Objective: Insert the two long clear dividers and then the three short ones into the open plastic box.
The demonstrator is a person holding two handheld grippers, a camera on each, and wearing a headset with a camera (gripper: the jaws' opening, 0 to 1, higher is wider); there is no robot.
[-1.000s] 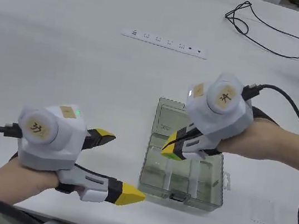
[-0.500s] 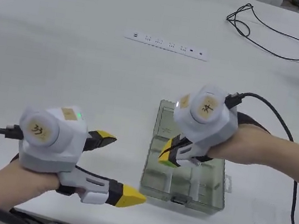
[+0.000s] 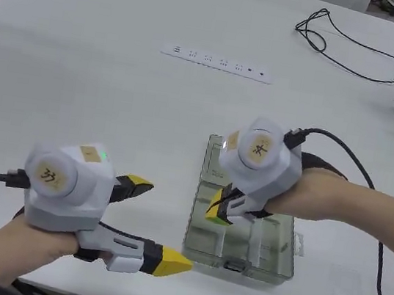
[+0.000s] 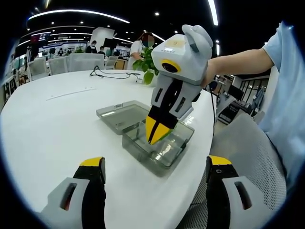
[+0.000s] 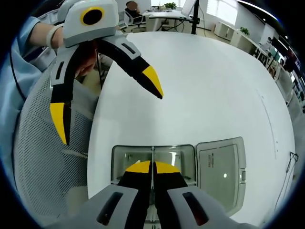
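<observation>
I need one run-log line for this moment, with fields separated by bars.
plastic box: lid open flat | right gripper: shut, tips pointing into box | left gripper: open, beside box, apart

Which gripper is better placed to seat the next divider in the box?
Probably right. The right gripper hangs over the open plastic box, jaws closed above its compartments; the left gripper is open, off to the box's side.

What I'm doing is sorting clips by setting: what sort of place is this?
Probably an open-plan office or lab: a white table with a power strip, a mesh office chair beside it, rows of desks and chairs behind.
</observation>
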